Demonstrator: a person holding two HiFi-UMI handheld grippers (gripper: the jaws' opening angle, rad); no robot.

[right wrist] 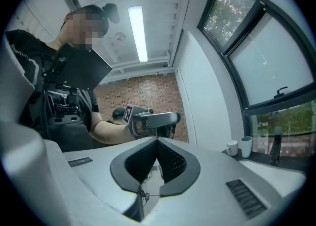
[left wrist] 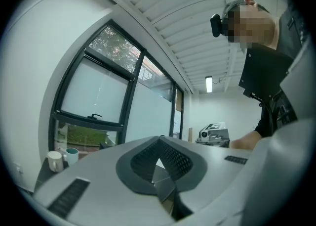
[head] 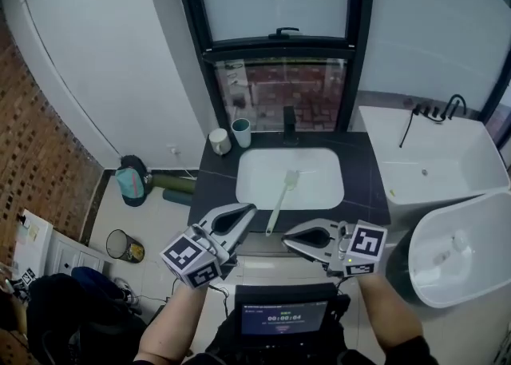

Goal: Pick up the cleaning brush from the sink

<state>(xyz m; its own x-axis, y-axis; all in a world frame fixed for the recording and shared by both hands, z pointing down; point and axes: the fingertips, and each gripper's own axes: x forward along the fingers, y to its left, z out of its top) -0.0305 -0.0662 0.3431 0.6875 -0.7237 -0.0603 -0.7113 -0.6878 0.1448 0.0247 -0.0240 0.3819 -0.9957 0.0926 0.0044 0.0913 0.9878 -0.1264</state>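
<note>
The cleaning brush [head: 282,198] lies in the white sink basin [head: 323,188], with its pale head near the basin's middle and its long handle reaching the front rim. In the head view my left gripper [head: 251,209] hovers at the sink's front edge, just left of the handle's end. Its jaws are shut with nothing in them. My right gripper [head: 287,236] hangs a little nearer to me, right of the handle, also shut and holding nothing. The two grippers point towards each other. The left gripper view shows closed tips [left wrist: 160,137], and so does the right gripper view [right wrist: 157,139].
A white mug [head: 219,141] and a teal cup [head: 241,132] stand on the dark counter [head: 363,196] left of the black faucet [head: 289,124]. A white bathtub [head: 431,164] and a white bowl [head: 459,251] are to the right. A waste bin [head: 124,245] stands on the floor at left.
</note>
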